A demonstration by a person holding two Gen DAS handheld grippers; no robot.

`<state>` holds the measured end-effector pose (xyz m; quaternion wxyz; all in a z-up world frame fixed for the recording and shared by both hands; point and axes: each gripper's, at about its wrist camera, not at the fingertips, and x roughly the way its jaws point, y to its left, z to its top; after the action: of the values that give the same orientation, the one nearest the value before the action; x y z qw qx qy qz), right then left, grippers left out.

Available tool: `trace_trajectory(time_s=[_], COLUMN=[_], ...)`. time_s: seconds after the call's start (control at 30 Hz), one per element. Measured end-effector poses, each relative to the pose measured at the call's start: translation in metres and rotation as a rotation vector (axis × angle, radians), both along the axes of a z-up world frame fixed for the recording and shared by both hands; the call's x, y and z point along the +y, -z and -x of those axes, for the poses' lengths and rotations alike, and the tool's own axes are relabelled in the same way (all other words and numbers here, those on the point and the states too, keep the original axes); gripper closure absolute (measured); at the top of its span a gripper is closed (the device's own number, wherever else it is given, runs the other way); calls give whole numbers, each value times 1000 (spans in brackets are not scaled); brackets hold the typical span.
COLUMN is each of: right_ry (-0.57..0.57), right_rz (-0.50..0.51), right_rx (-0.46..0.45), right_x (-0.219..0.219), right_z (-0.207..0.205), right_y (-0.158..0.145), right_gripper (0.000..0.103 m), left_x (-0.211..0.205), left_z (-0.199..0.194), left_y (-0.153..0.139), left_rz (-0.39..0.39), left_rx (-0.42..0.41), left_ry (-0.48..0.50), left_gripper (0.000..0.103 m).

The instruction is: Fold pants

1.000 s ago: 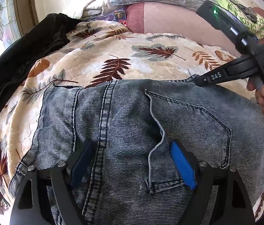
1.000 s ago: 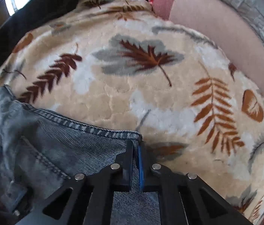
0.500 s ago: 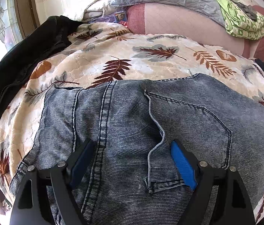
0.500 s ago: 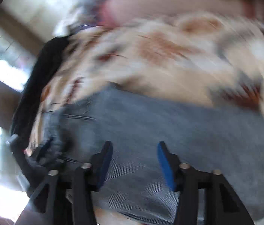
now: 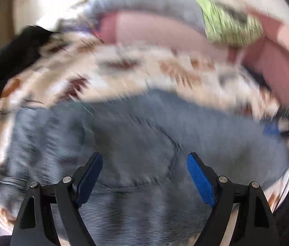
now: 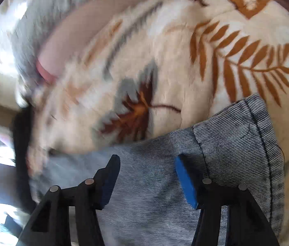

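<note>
Grey-blue denim pants (image 5: 144,135) lie spread on a cream blanket with a leaf print (image 5: 124,69); the left wrist view is blurred by motion. My left gripper (image 5: 144,164) is open and empty just above the seat and back pocket. My right gripper (image 6: 146,162) is open and empty over a pant leg (image 6: 236,143), whose hemmed end lies to its right. The right gripper also shows at the far right of the left wrist view (image 5: 275,129).
A black garment (image 5: 11,61) lies along the blanket's left edge. A pink bolster (image 5: 165,32), a grey quilted pillow and a green cloth (image 5: 230,26) sit at the back. A bright window is at the left.
My right gripper let go of the waistband, opened, and swung along the pants to the leg end. My left gripper stayed open and is now moving, with the view shifted right.
</note>
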<state>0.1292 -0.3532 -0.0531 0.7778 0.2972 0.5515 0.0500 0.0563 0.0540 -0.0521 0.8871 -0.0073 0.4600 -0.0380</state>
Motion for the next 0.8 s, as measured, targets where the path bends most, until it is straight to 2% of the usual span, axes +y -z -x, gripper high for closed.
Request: trace_trajectory(time_s=[0.03, 0.07, 0.1, 0.13, 0.23, 0.33, 0.43, 0.53, 0.6, 0.67, 0.73, 0.77, 0.8], right_ry=[-2, -1, -2, 1, 87, 228, 319, 372, 420, 480, 515, 528, 525], right_rz=[19, 26, 19, 11, 19, -56, -119, -227, -216, -252, -241, -241, -230], right_rx=[-46, -81, -99, -106, -77, -22, 39, 60, 71, 41, 5, -7, -7], right_x=[0, -1, -2, -5, -27, -53, -65, -71, -75, -82, -89, -93, -93], right_z=[10, 21, 33, 49, 95, 140, 164, 167, 164, 164, 162, 160, 159], right_y=[-17, -32, -44, -52, -61, -46, -17, 5, 13, 15, 14, 14, 14], right_gripper=[43, 43, 43, 43, 41, 41, 41, 41, 41, 41, 41, 43, 62], left_x=[-6, -13, -19, -20, -17, -25, -37, -40, -39, -39, -39, -39, -39], left_z=[-4, -4, 0, 1, 3, 3, -5, -6, -6, -5, -5, -6, -7], left_y=[11, 18, 15, 12, -7, -14, -1, 12, 12, 12, 13, 13, 15], left_rz=[-57, -119, -166, -164, -57, -33, -72, -82, -73, -71, -71, -72, -76], left_rx=[33, 30, -6, -4, -36, -68, -27, -3, -4, -4, -9, -9, -6], left_ry=[4, 21, 33, 32, 33, 63, 93, 93, 85, 84, 81, 82, 83], left_gripper=[19, 18, 18, 18, 18, 18, 18, 18, 18, 18, 18, 18, 18])
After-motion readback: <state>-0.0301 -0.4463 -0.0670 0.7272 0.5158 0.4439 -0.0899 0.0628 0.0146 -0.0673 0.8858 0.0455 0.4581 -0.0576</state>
